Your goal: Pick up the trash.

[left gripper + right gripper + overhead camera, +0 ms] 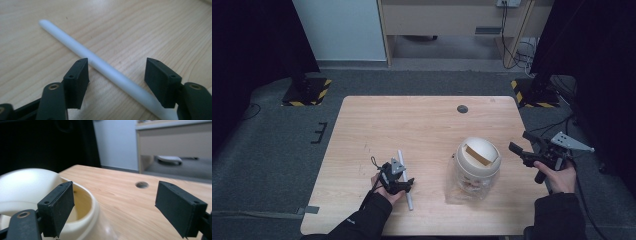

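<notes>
Left gripper (pixel 117 75), lower centre of its own view: jaws spread wide, straddling the white rod (pixel 100 66), which lies flat on the table (pixel 422 120), probably for pickup. Right gripper (pixel 532 150), at the frame's right, gapes beside the domed jar (pixel 474 167). Bare tabletop beyond allows free movement.

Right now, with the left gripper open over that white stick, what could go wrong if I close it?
The white stick is round and lies slantwise between the open jaws of the left gripper, so it may roll or swivel instead of seating squarely. It lies flat on the table, so the jaws may scrape the wood. The right gripper hangs open close to the jar's cream lid; a careless move might knock the jar.
</notes>
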`<state>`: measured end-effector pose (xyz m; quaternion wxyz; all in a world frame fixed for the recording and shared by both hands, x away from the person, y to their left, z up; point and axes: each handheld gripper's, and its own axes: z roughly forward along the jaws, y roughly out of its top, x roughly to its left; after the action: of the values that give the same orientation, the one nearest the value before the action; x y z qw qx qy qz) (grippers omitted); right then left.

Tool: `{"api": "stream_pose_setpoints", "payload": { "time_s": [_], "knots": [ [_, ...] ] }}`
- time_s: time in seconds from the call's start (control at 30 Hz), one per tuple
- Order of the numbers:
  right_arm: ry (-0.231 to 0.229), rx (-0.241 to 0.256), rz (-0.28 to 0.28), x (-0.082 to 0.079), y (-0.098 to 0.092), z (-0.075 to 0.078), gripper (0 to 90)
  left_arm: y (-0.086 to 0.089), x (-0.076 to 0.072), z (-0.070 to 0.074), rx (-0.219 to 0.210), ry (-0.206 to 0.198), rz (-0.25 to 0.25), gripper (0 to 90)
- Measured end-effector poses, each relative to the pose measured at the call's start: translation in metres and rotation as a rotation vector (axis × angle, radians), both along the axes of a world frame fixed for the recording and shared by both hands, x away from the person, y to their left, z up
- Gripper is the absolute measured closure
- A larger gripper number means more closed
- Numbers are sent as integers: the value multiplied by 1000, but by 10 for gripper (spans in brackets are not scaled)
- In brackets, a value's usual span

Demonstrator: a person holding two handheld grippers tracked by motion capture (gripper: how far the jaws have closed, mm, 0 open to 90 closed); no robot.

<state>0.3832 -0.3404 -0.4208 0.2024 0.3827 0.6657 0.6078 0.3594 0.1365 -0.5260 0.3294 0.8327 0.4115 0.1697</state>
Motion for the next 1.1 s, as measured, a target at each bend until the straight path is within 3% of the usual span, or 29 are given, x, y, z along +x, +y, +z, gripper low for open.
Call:
{"api": "stream_pose_setpoints", "payload": {
  "time_s": [0.07,0.2,0.3,0.37,0.5,0.6,0.7,0.83,0.93,1.1],
  "knots": [
    [12,-4,-30,1,-3,-4,155,1,0,0,-14,12,13,391],
    [41,-14,-77,2,-8,-10,157,6,1,1,-18,10,30,541],
    [46,-15,-85,2,-8,-12,157,10,2,1,-21,6,42,594],
    [50,-18,-93,3,-8,-14,155,12,3,1,-22,6,45,683],
    [51,-27,-96,4,-7,-16,155,18,6,1,-41,14,59,764],
    [52,-37,-98,4,-6,-18,160,23,8,2,-80,43,70,783],
    [54,-46,-115,5,-3,-19,164,25,8,3,-72,51,76,786],
    [64,-53,-126,6,1,-19,164,26,8,11,-93,15,73,786],
    [62,-44,-130,7,1,-18,156,27,7,22,-119,-41,63,786],
    [55,-25,-148,5,-1,-15,155,33,5,41,-197,-135,63,786]
  ]
}}
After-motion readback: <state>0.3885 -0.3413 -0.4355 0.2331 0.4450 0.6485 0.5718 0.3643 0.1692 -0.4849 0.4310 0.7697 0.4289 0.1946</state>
